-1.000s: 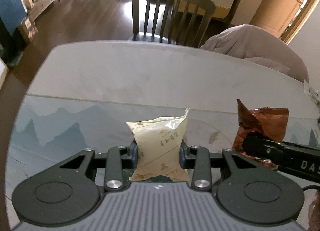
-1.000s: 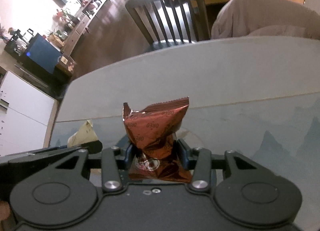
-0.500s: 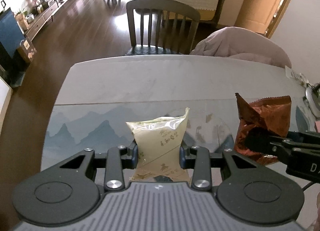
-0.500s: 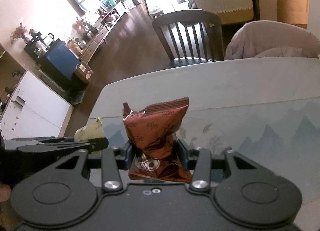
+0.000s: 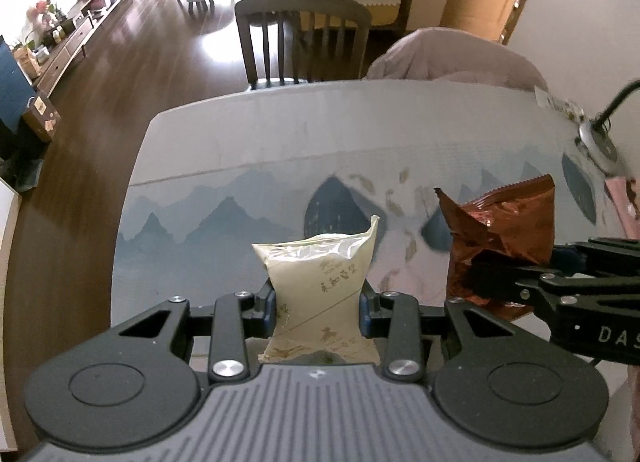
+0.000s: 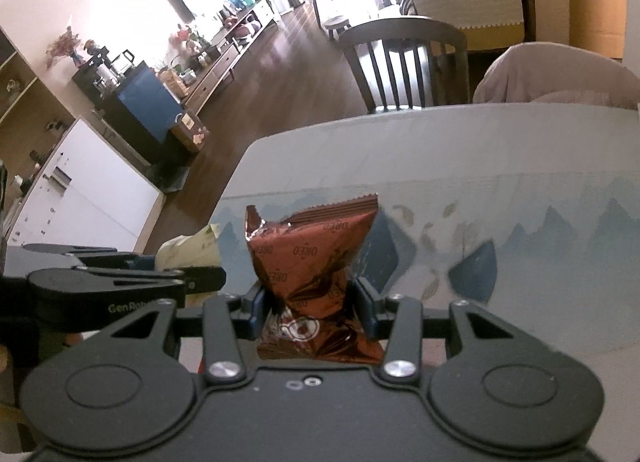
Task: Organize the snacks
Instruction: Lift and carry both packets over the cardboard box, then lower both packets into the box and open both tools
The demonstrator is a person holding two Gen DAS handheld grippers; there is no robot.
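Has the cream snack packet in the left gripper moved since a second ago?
Yes. Clamped in the left gripper, the cream packet has risen and drawn back: the table looks smaller beneath it and the wooden chair sits farther off.

Both grippers have risen and drawn back from the table point(image 5: 224, 150); more floor point(image 5: 160, 62) shows; a lamp base point(image 5: 596, 142), perhaps, has appeared at right.
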